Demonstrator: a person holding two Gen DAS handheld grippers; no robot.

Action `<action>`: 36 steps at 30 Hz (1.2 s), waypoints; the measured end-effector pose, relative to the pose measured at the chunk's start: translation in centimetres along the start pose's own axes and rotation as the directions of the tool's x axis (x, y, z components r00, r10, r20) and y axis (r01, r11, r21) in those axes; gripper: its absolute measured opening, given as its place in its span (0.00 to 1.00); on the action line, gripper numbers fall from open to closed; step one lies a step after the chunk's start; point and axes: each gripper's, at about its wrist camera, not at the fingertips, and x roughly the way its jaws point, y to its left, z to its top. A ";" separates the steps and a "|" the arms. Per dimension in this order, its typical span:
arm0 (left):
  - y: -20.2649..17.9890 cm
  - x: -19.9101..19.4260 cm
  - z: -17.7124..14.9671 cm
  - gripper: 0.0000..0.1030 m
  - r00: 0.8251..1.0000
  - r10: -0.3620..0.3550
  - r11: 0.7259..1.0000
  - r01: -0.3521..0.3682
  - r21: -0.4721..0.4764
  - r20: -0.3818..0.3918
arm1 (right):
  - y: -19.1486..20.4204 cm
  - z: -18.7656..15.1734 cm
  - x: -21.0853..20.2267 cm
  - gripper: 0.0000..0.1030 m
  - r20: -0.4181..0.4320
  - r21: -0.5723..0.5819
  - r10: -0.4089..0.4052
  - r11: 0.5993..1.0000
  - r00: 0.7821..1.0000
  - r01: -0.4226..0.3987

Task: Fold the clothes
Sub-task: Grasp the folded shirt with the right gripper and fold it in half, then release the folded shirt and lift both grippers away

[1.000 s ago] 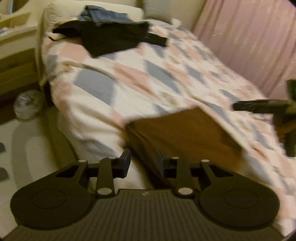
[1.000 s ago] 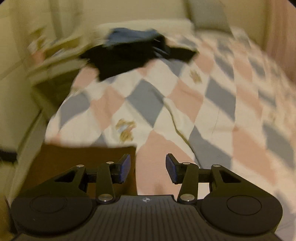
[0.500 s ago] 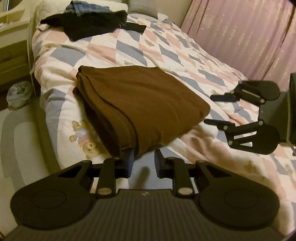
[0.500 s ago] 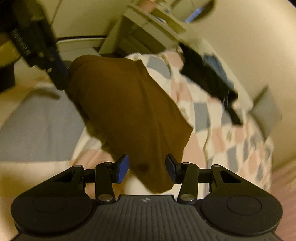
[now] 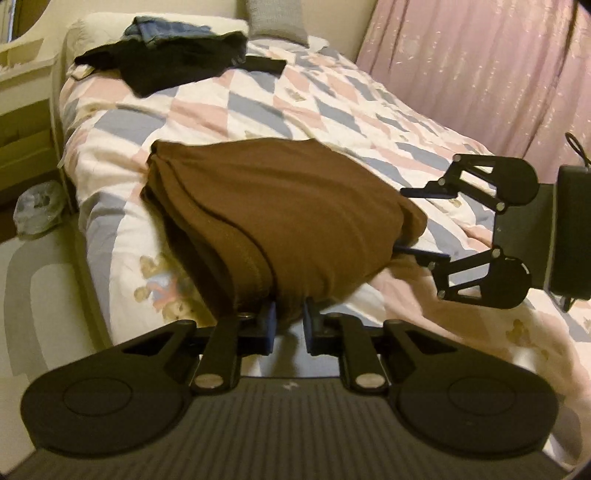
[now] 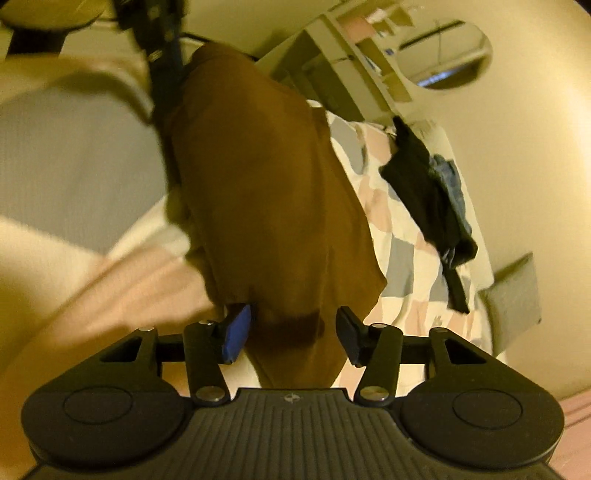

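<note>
A folded brown garment (image 5: 280,206) lies across the patterned quilt (image 5: 229,110) on the bed. My left gripper (image 5: 289,325) is at the garment's near edge, its blue-padded fingers pinched on a bulge of the brown cloth. My right gripper (image 5: 404,221) comes in from the right, turned on its side and open, its lower finger slid under the garment's right corner. In the right wrist view the brown garment (image 6: 266,177) runs away from my right gripper (image 6: 293,330), and its corner sits between the wide-apart fingers. The left gripper (image 6: 162,66) shows blurred at the far end.
A black garment (image 5: 173,66) with blue jeans (image 5: 162,31) on top lies at the head of the bed, beside a grey pillow (image 5: 277,16). A pink curtain (image 5: 480,74) hangs on the right. Shelves (image 5: 22,122), a plastic bag (image 5: 37,206) and a rug (image 5: 37,295) are left of the bed.
My left gripper has narrowed onto the garment's near edge. My right gripper has moved in until its fingers straddle the right corner. The cloth has bunched up between them.
</note>
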 end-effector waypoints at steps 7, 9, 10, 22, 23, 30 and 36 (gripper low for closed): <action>0.4 0.8 -0.3 0.12 0.999 -0.048 0.992 0.051 0.116 -0.022 | 0.7 -0.7 1.2 0.51 -0.003 -0.092 -0.027 0.995 1.000 0.026; 0.9 0.5 0.0 0.12 0.997 -0.080 0.991 0.081 0.105 -0.014 | 0.5 -0.8 1.4 0.51 -0.006 -0.078 -0.023 0.997 1.000 0.022; 1.1 0.4 0.1 0.12 0.996 -0.091 0.990 0.092 0.105 -0.013 | 0.3 -0.8 1.4 0.52 -0.010 -0.068 -0.020 0.998 1.000 0.019; 0.9 0.2 -0.1 0.03 0.992 -0.125 0.977 0.120 0.174 0.019 | -0.4 -1.2 1.3 0.27 -0.028 -0.029 0.041 0.999 0.999 -0.042; 0.7 -0.1 -0.1 0.03 0.992 -0.123 0.974 0.116 0.197 0.024 | -0.4 -1.2 1.1 0.18 -0.027 -0.031 0.047 0.998 0.999 -0.048; 1.7 -0.6 -0.1 0.04 0.989 -0.144 0.936 0.147 0.320 -0.031 | 0.1 -2.1 0.4 0.11 0.000 -0.112 0.053 0.992 0.999 -0.052; 1.6 -1.3 -0.3 0.00 0.991 -0.116 0.929 0.131 0.346 -0.064 | -0.1 -2.7 0.0 0.32 -0.105 -0.079 0.054 0.995 0.993 -0.063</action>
